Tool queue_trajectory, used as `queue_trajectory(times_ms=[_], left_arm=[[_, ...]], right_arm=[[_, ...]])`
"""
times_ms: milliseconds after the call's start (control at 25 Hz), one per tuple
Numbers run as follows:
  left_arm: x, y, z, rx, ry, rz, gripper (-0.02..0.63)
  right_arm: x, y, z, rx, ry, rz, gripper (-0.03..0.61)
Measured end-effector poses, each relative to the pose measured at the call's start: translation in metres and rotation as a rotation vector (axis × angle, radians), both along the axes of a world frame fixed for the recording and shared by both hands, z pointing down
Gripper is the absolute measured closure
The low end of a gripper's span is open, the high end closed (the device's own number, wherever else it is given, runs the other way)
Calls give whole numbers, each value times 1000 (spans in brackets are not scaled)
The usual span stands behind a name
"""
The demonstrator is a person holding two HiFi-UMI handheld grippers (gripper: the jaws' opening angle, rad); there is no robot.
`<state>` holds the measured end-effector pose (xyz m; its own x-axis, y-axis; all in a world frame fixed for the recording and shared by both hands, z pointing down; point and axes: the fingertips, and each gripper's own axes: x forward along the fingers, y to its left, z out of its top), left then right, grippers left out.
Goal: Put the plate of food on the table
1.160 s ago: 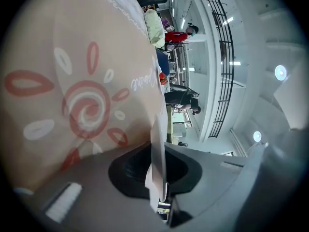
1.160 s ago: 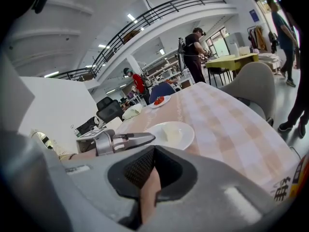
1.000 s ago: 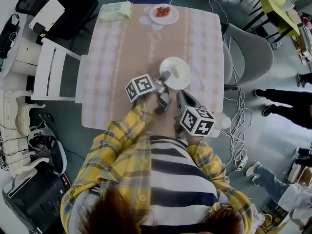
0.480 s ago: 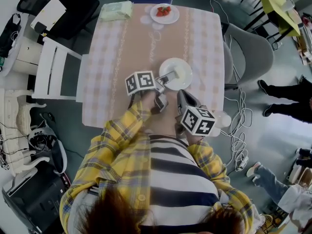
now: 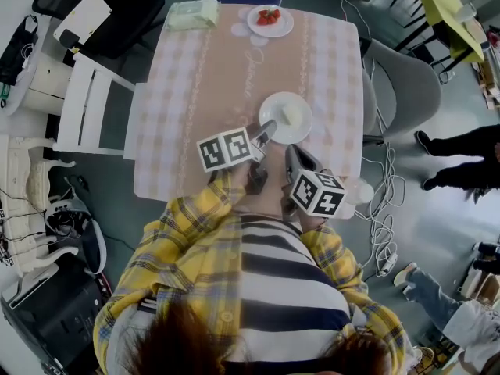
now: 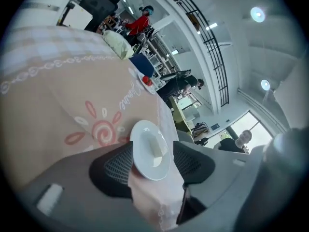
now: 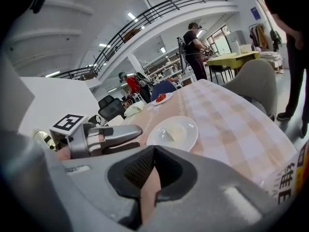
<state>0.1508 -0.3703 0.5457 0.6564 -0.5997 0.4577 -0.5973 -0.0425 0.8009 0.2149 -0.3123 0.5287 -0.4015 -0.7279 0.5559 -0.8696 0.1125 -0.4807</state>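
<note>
A white plate (image 5: pixel 286 117) with a pale piece of food lies flat on the pink-checked tablecloth (image 5: pixel 203 92), right of the middle. My left gripper (image 5: pixel 264 131) sits just off the plate's near-left rim. Its jaws have just been opening and stand apart. In the left gripper view the plate (image 6: pixel 149 149) shows in the gap of the left gripper (image 6: pixel 153 152) with neither pad pressing on it. My right gripper (image 5: pixel 292 159) stays near the table's front edge, shut on nothing, and its own view shows the right gripper (image 7: pixel 153 154) with the plate (image 7: pixel 173 133) ahead.
A second plate with strawberries (image 5: pixel 270 18) and a pale green packet (image 5: pixel 193 14) lie at the table's far edge. A white chair (image 5: pixel 86 116) stands on the left, a grey chair (image 5: pixel 402 84) on the right. Cables (image 5: pixel 383 209) trail on the floor; people stand at the right.
The left gripper's jaws have opened and let go of the plate's rim. It has rolled and drawn back a little toward me. The plate stays flat on the table; the right gripper is still.
</note>
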Motion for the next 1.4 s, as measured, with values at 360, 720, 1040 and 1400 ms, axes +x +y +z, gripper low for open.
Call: queue_trajectory(times_ms=[360,720,1040,1400], left_arm=[[3,22,-27,243,-35,94,617],[3,44,-52,461,-176,201,617],[-9,71,-52,502,-173,308,617],[-20,98,-43,515,-192,383,617]], right_arm=[[-4,5,-1,8,28,-4,580],[-6,14,-8,47,66,32,580],[-17,38,-8,46,69,111,580],[-13,65,-6,65,91,195,581]])
